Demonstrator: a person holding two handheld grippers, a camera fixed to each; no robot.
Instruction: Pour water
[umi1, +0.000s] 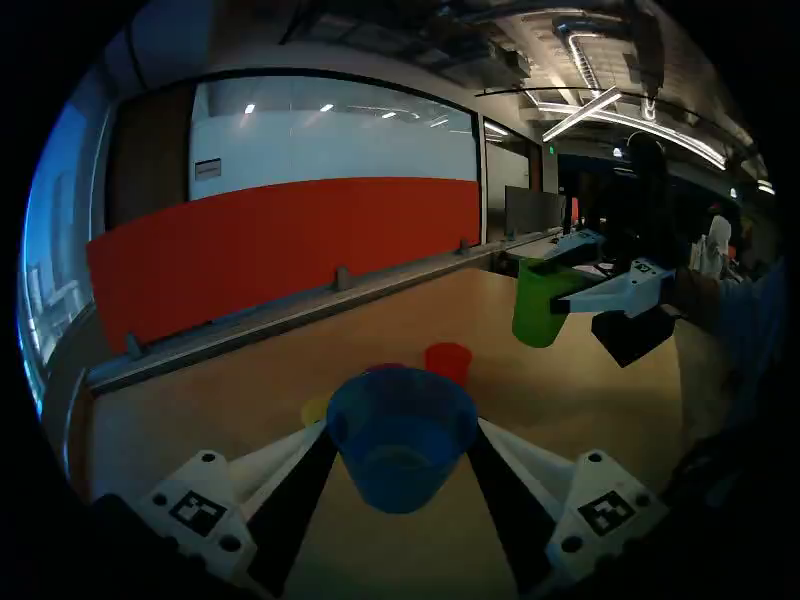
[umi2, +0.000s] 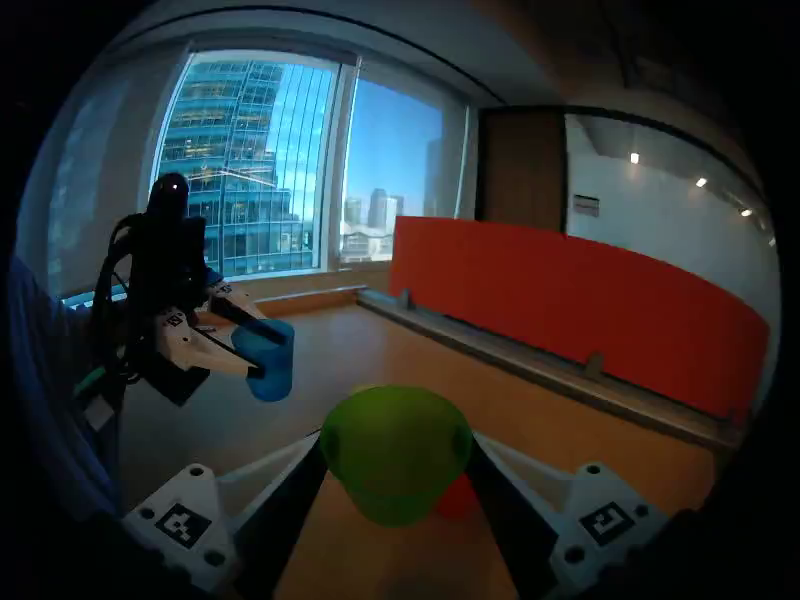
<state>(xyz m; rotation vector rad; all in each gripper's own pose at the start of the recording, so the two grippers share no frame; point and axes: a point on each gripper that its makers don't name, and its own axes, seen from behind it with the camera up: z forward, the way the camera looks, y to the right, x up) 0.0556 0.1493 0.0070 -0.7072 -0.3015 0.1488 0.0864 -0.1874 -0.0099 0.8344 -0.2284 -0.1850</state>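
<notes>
In the left gripper view my left gripper (umi1: 402, 440) is shut on a blue cup (umi1: 400, 435), held upright above the wooden table (umi1: 250, 400); a little liquid shows at its bottom. Farther right, my right gripper (umi1: 560, 285) holds a green cup (umi1: 540, 300) upright in the air. In the right gripper view my right gripper (umi2: 397, 455) is shut on the green cup (umi2: 395, 450). The left gripper (umi2: 262, 345) with the blue cup (umi2: 268, 358) hangs at the left. A red cup (umi1: 448, 360) and a yellow cup (umi1: 314, 410) stand on the table.
An orange divider panel (umi1: 290, 240) runs along the table's far edge. Large windows (umi2: 260, 170) lie behind the left gripper. A blue sleeve (umi2: 50, 400) is at the far left. The red cup (umi2: 458, 498) peeks from under the green cup.
</notes>
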